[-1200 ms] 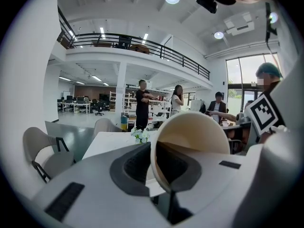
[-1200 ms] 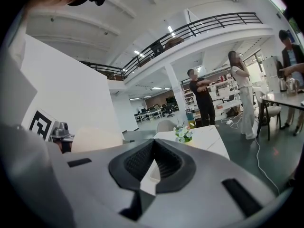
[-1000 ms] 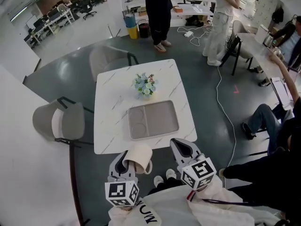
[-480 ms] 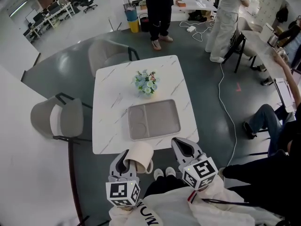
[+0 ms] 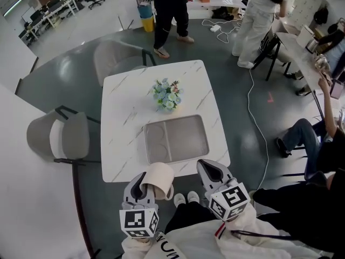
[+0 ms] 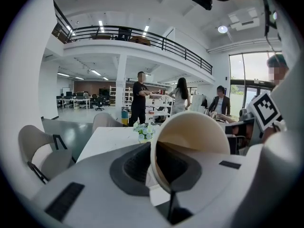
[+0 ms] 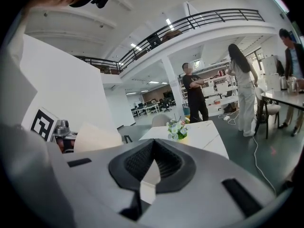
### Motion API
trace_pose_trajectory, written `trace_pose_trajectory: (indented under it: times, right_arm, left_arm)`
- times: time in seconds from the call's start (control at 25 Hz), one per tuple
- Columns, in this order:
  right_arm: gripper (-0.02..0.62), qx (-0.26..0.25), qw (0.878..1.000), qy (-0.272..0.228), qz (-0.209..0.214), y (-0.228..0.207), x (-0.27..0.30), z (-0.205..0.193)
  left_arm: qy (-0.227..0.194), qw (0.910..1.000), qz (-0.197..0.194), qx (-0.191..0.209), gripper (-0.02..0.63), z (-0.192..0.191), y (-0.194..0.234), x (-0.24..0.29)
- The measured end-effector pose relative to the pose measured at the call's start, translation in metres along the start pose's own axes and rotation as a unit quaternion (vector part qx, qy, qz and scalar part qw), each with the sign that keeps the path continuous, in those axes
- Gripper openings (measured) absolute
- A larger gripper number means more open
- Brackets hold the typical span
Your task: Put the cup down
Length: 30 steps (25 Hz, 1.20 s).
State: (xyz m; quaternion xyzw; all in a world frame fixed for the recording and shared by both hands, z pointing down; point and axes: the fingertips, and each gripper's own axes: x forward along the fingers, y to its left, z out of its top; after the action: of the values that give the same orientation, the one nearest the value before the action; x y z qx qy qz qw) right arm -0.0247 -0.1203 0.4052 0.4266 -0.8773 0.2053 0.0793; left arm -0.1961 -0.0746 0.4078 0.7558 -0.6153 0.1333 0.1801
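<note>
1. While short of the near edge of the white table (image 5: 121, 117), clamps the left gripper (image 5: 141, 186) (image 6: 166, 175) on the cream cup (image 5: 160, 176) (image 6: 197, 134), pinching its wall at the rim.
2. Holds the cup in the air, tipped on its side, with the base pointing ahead and a little to the right of those jaws and the mouth turned back toward them.
3. Shows the right gripper (image 5: 209, 169) (image 7: 152, 167) closed on nothing, beside the left one on its right and apart from the cup.
4. Finds the grey tray (image 5: 186, 139) on the table ahead of both grippers, roughly between their lines of aim.
5. Puts the small bunch of flowers (image 5: 166, 95) (image 6: 145, 131) (image 7: 178, 128) beyond the tray, farther ahead of the jaws.
</note>
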Motion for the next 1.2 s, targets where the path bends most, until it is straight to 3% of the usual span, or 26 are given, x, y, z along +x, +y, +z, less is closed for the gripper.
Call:
trace_pose_trajectory:
  times: [1.2]
  right_arm:
    - [0.005,0.028,0.999,0.007,-0.029,-0.031,0.086,-0.009]
  left_arm:
    - [0.057,0.9982,-0.016,0.013,0.044,-0.016,0.052,0.094]
